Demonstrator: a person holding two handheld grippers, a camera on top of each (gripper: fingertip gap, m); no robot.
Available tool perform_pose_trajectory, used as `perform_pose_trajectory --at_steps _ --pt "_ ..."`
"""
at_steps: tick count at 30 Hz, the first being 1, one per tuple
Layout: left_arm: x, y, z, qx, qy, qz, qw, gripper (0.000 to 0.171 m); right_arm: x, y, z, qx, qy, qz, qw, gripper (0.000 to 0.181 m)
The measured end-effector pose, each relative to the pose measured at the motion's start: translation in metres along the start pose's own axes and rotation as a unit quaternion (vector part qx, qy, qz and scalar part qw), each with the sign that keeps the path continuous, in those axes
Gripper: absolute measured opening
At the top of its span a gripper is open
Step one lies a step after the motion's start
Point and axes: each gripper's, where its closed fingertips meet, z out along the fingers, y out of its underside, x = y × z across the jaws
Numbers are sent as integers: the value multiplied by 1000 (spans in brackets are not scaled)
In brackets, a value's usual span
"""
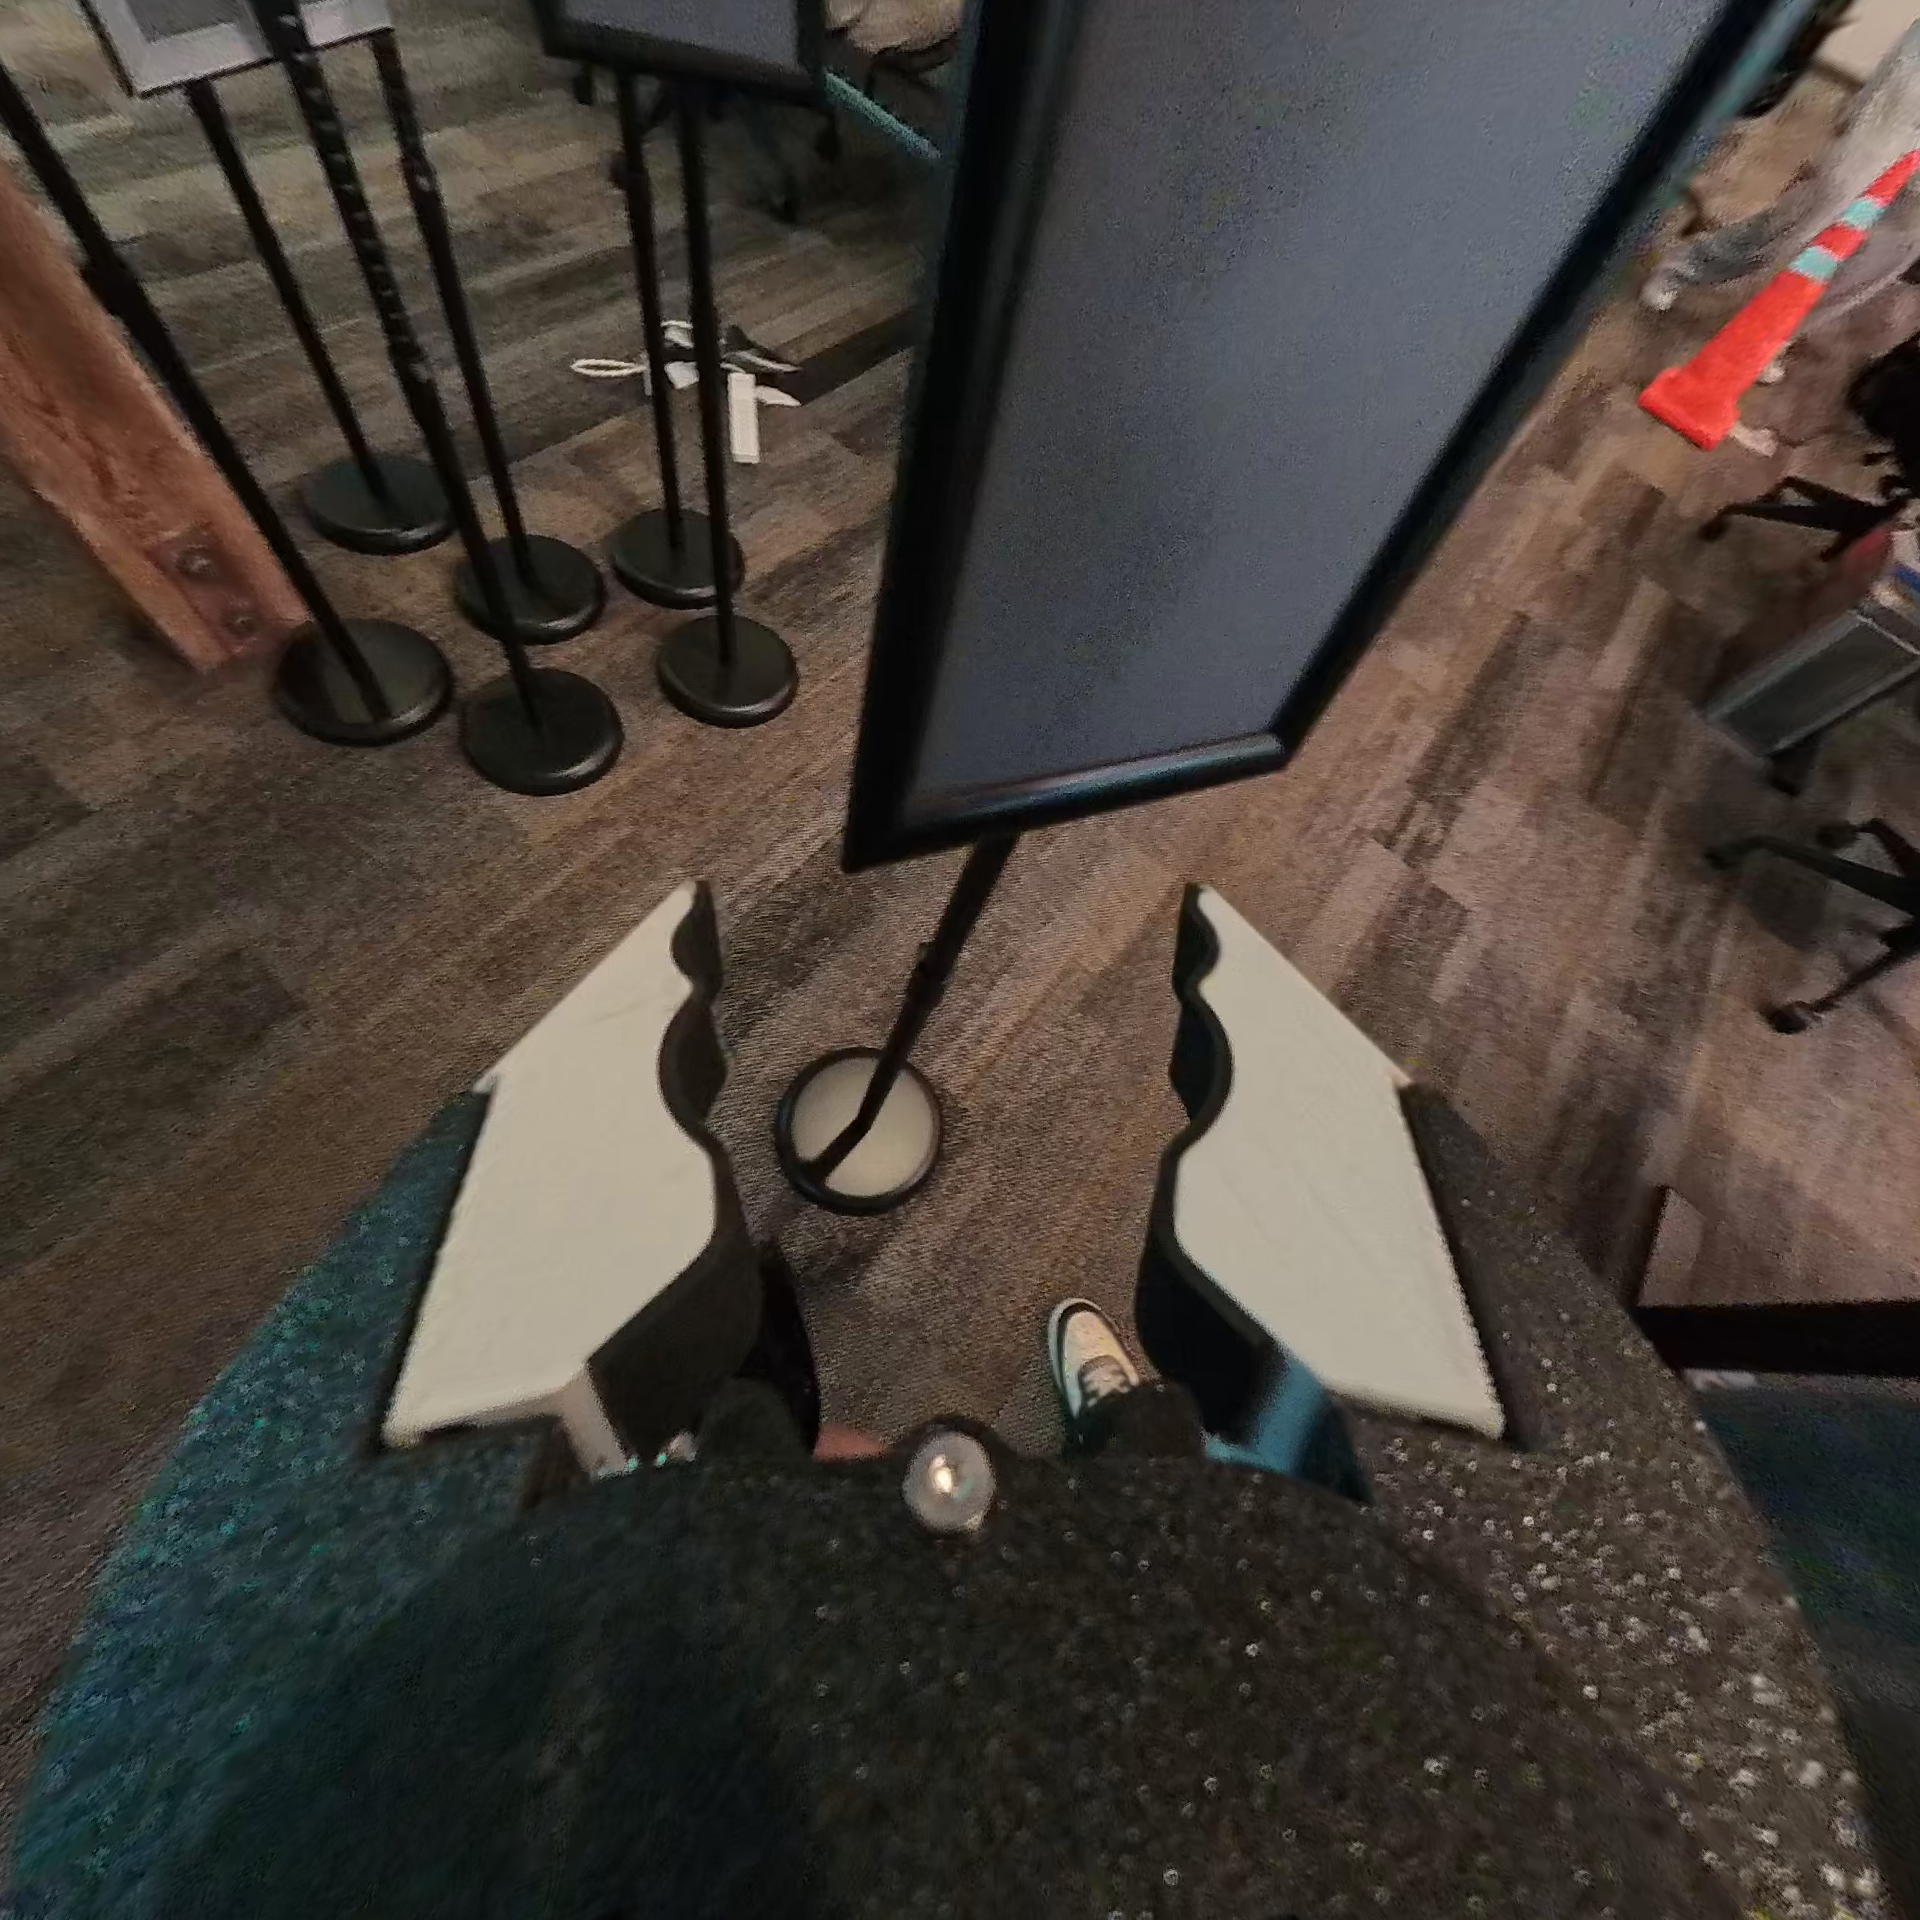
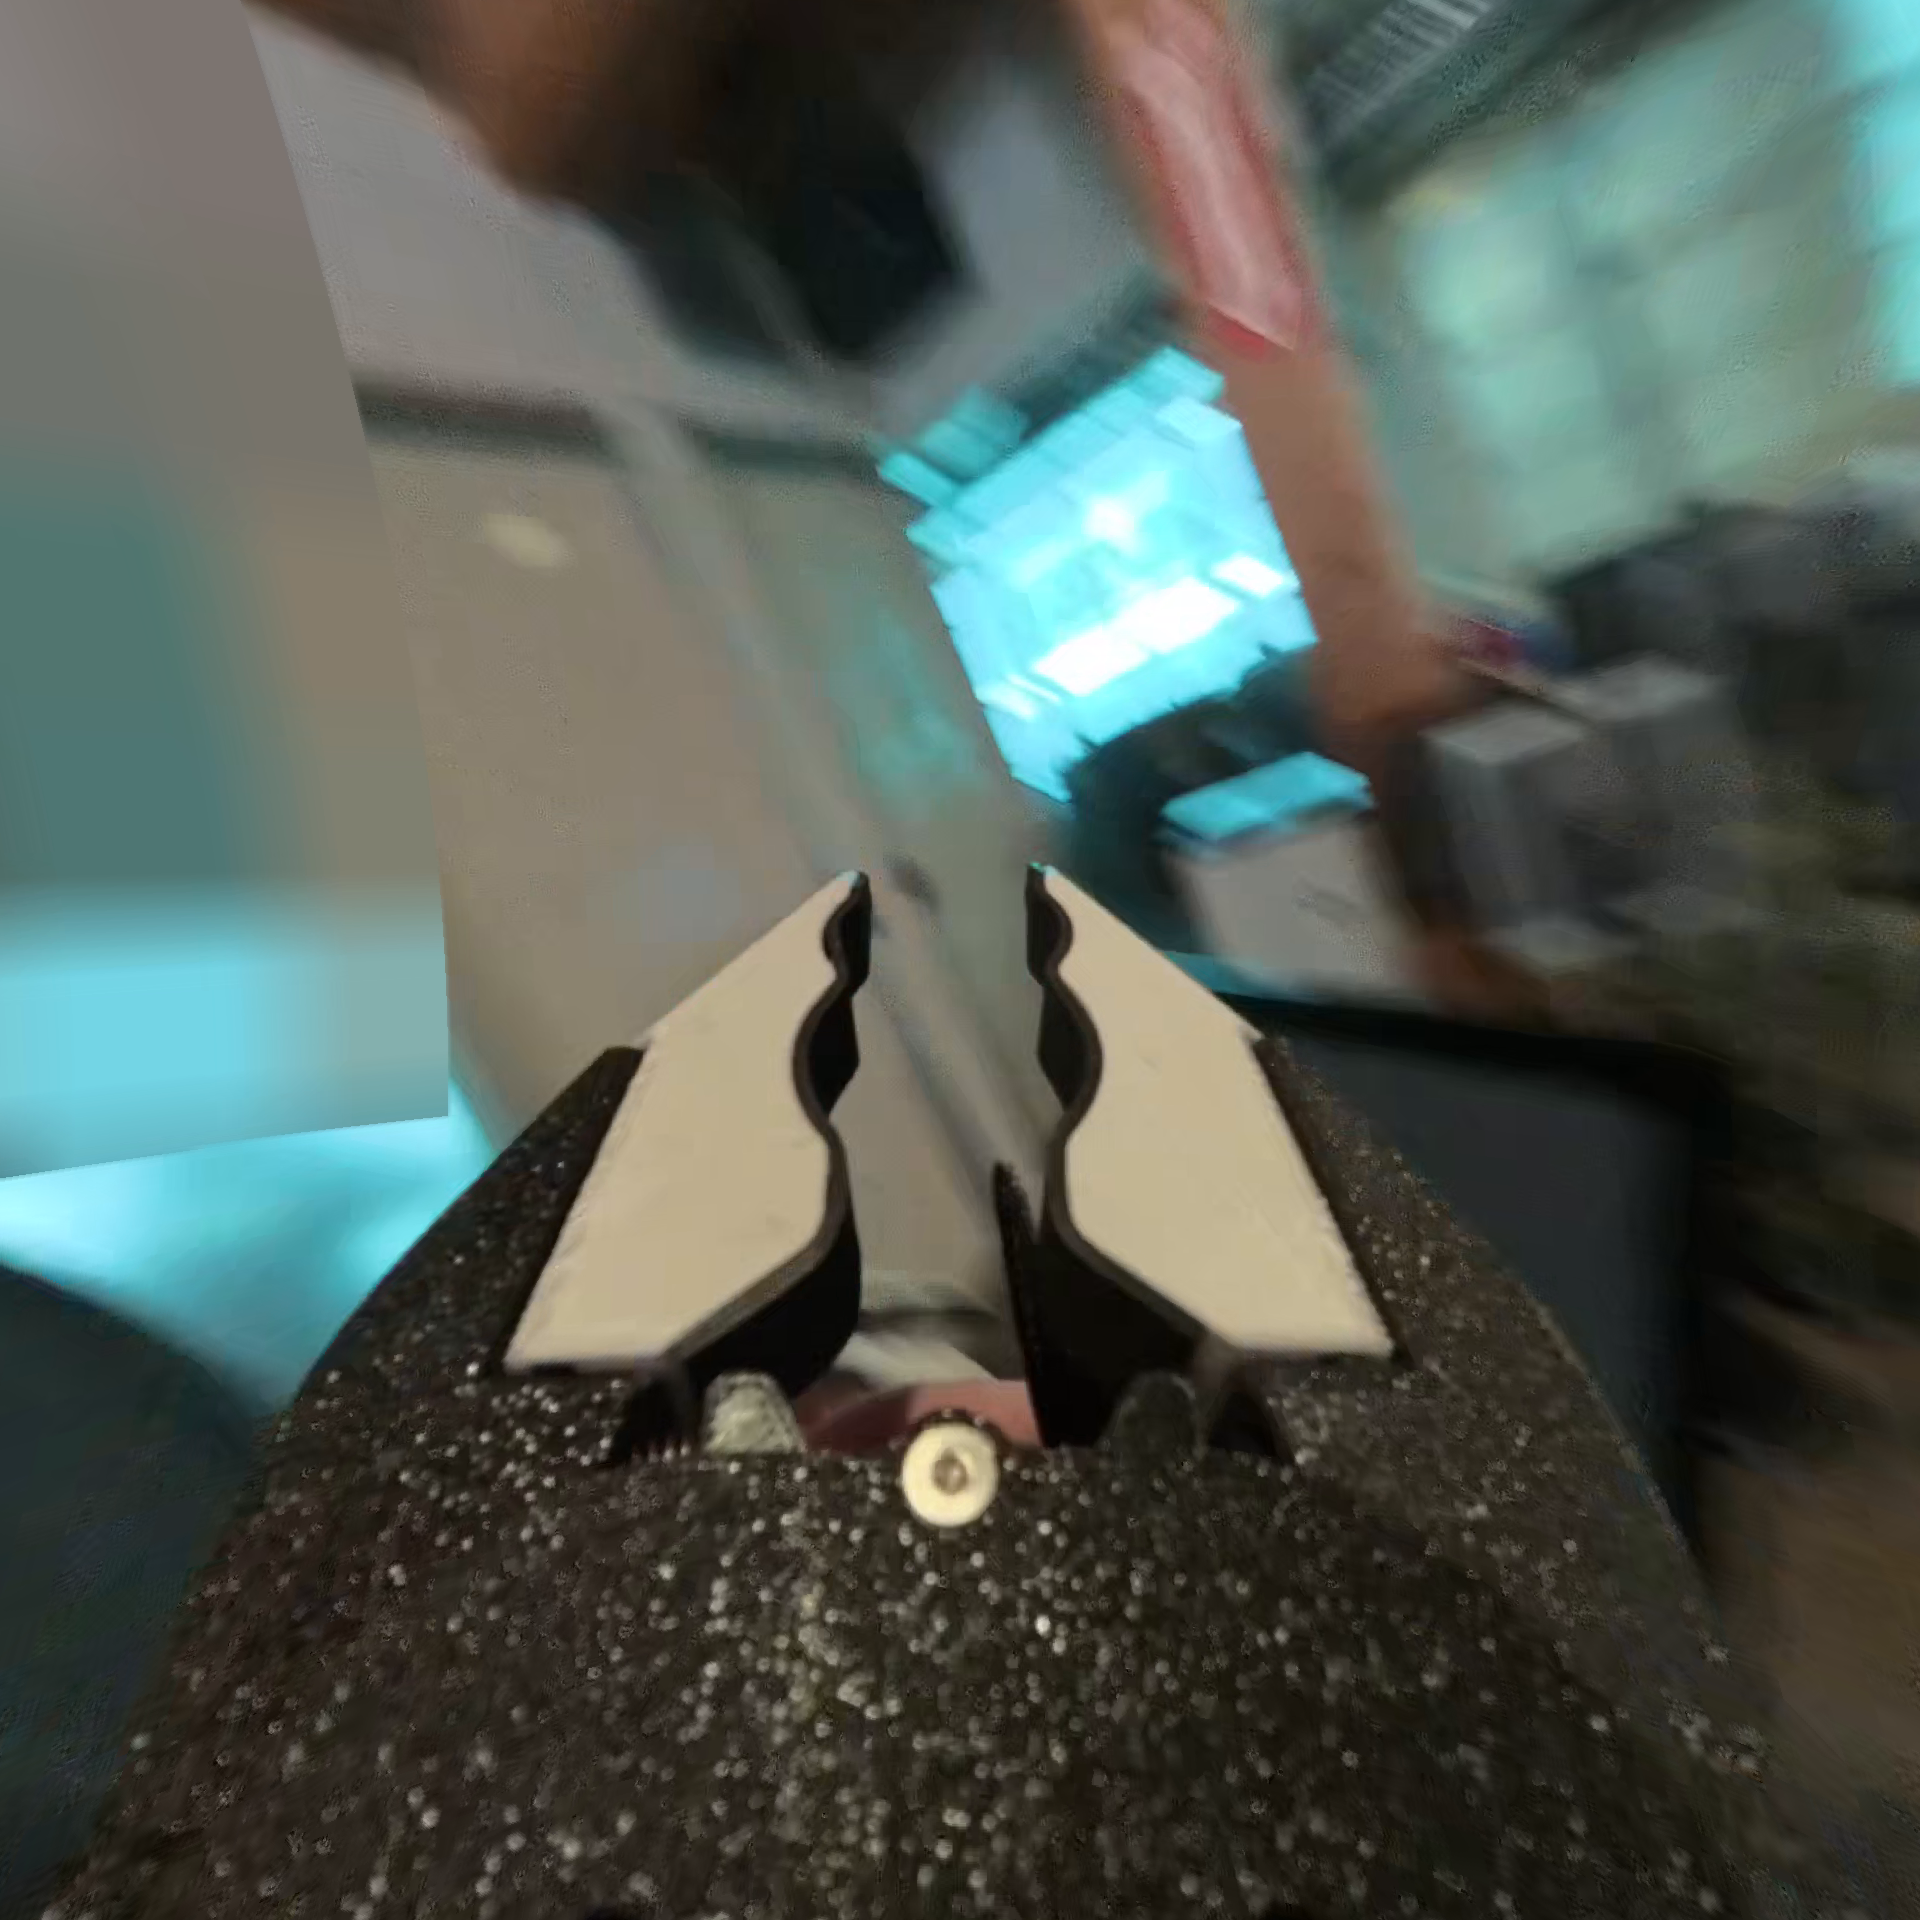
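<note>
My left gripper (image 1: 945,894) points down at a carpeted floor with its jaws wide open and empty. Just beyond its tips stands a sign stand: a dark blue panel in a black frame (image 1: 1195,416) on a thin black pole (image 1: 940,987) with a round black base (image 1: 858,1127). The base shows between the fingers, farther down on the floor. My right gripper (image 2: 948,878) has its jaws a narrow gap apart. That view is badly blurred. Only a pale wall shows through the gap, and I see nothing held.
Several more black stands with round bases (image 1: 540,727) cluster at the left, beside a wooden post (image 1: 94,447). An orange cone (image 1: 1766,312) and office chair legs (image 1: 1829,914) are at the right. A shoe (image 1: 1091,1351) is near the gripper. A bright cyan shape (image 2: 1101,582) shows in the right view. The left gripper's tips are roughly 35 cm from the right gripper's.
</note>
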Motion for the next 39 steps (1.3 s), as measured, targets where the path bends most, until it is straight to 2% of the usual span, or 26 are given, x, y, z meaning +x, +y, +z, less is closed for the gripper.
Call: perform_pose_trajectory --at_steps 1,2,3,6,8,12,15,16,21,25,28,33,36,39 --pt "-5 -3 11 -1 -12 -1 1000 87 60 42 -10 -49 101 -41 993 32" --pt "-7 -8 23 1 -20 1 1000 87 113 76 -23 -87 193 -71 975 38" --pt "-6 -15 35 1 -24 8 1000 87 151 104 -33 -114 254 -92 956 42" --pt "1 -45 66 18 -53 49 997 89 210 166 -34 -196 337 -167 906 59" --pt "6 -65 81 33 -77 75 994 86 228 183 -20 -217 367 -207 881 64" --pt "2 -83 100 44 -130 90 987 67 235 169 5 -177 393 -206 879 52" --pt "3 -85 105 49 -136 86 986 58 240 172 11 -194 395 -204 874 42" --pt "4 -85 106 49 -137 91 985 47 242 173 12 -196 393 -209 874 35" --pt "4 -85 105 46 -142 106 983 41 245 171 12 -188 371 -194 888 26" --pt "6 -85 102 42 -84 88 992 24 249 168 9 -180 348 -144 909 23" --pt "3 -84 101 36 -66 92 993 23 246 169 12 -176 314 -123 925 23" --pt "-1 -82 97 41 5 86 995 22 235 171 10 -163 220 -19 962 18" --pt "4 -81 95 38 47 91 994 20 232 170 3 -159 171 40 972 16" --pt "12 -80 95 35 66 111 991 19 233 168 -6 -158 153 57 974 15"
